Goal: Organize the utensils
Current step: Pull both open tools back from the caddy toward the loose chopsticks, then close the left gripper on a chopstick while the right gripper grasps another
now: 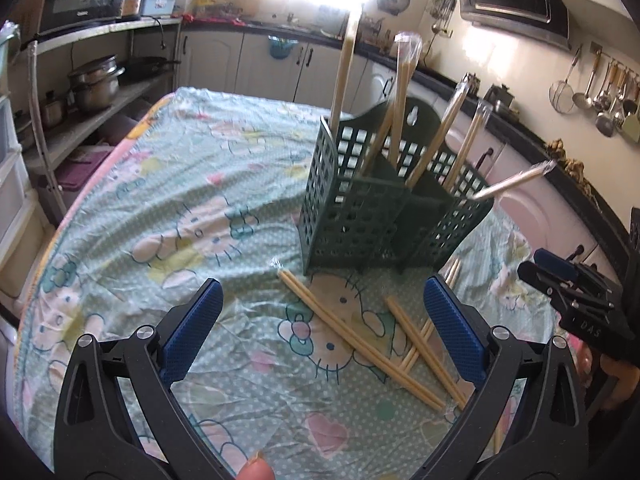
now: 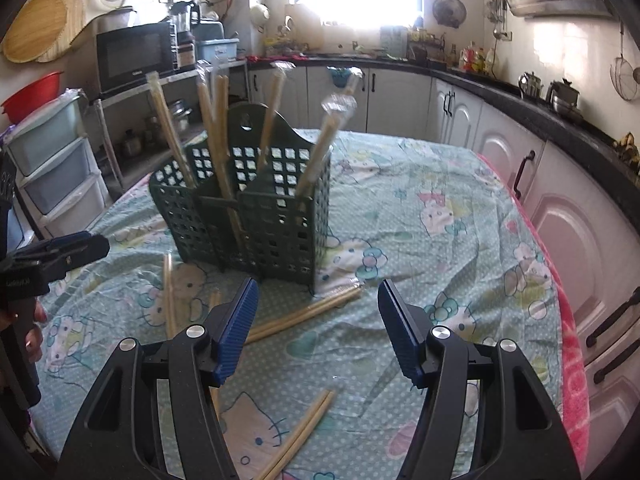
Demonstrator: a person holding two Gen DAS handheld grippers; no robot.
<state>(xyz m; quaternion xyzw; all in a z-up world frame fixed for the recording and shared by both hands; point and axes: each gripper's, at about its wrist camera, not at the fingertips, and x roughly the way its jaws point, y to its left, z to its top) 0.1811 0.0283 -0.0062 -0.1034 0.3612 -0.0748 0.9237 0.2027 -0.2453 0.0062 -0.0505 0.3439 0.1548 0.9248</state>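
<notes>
**Both grippers over the loose chopsticks, nothing picked up**

Left gripper (image 1: 322, 322): jaws wide, nothing between the pads. Lower centre of the left wrist view, angled down at wrapped chopstick pairs (image 1: 362, 342) lying crossed on the desk (image 1: 168, 184), just in front of the green utensil caddy (image 1: 360, 216).

Right gripper (image 2: 318, 324): jaws also wide and empty. One pair (image 2: 304, 314) lies between its pads and the caddy's near corner; another pair (image 2: 302, 432) sits at bottom centre of the right wrist view.

The caddy, centre frame in both views, has perforated walls and dividers. Several wrapped pairs (image 1: 400, 100) already stand in it, leaning outward because the compartments are wider than the sticks.

Judgement: task partly done; the loose pairs on the cartoon-print cloth remain. Wide jaws suit straddling a flat-lying pair. The crossed ones at lower right of the left view may drag each other when lifted.
</notes>
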